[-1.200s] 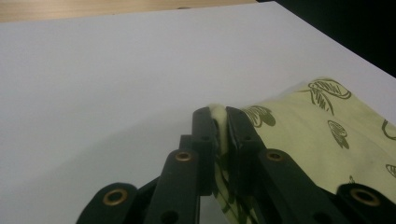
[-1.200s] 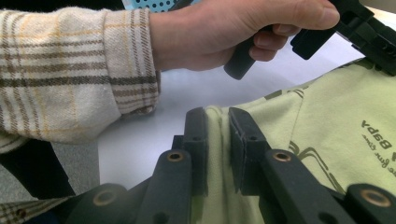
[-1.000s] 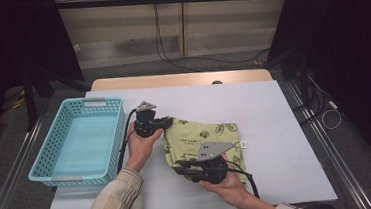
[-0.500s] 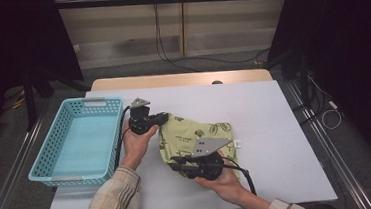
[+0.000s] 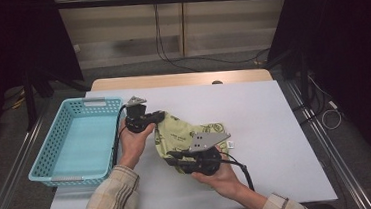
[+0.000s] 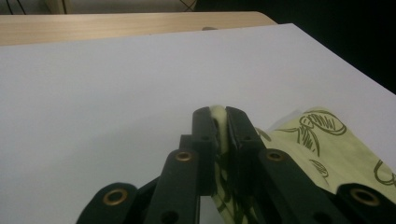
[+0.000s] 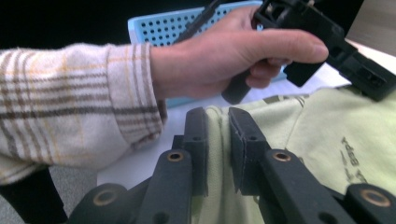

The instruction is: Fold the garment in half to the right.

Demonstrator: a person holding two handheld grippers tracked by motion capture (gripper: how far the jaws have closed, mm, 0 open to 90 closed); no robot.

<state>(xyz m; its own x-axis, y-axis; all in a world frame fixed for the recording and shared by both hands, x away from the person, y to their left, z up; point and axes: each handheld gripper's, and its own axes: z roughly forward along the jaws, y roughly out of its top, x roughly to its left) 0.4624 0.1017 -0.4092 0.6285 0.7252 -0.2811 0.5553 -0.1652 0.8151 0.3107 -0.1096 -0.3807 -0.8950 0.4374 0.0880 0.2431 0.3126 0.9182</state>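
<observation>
A pale yellow-green printed cloth (image 5: pixel 181 135) lies bunched on the white table (image 5: pixel 264 108) between my two grippers. My left gripper (image 5: pixel 159 117) is shut on the cloth's upper left edge; in the left gripper view its jaws pinch a thin fold of the cloth (image 6: pixel 327 149), with the left gripper (image 6: pixel 220 112) just above the tabletop. My right gripper (image 5: pixel 172 155) is shut on the cloth's near edge. In the right gripper view the right gripper (image 7: pixel 217 114) clamps a thicker fold of the cloth (image 7: pixel 345 130), and the other hand (image 7: pixel 233 51) with its gripper is just beyond.
A light blue plastic basket (image 5: pixel 42 161) stands at the table's left edge, close to the left hand. A wooden strip (image 5: pixel 181 79) runs along the table's far side. Bare white tabletop stretches to the right and behind the cloth.
Both grippers have drawn the cloth to the left and bunched it narrower. The left hand has shifted slightly toward the basket; the right gripper has slid left along the near edge.
</observation>
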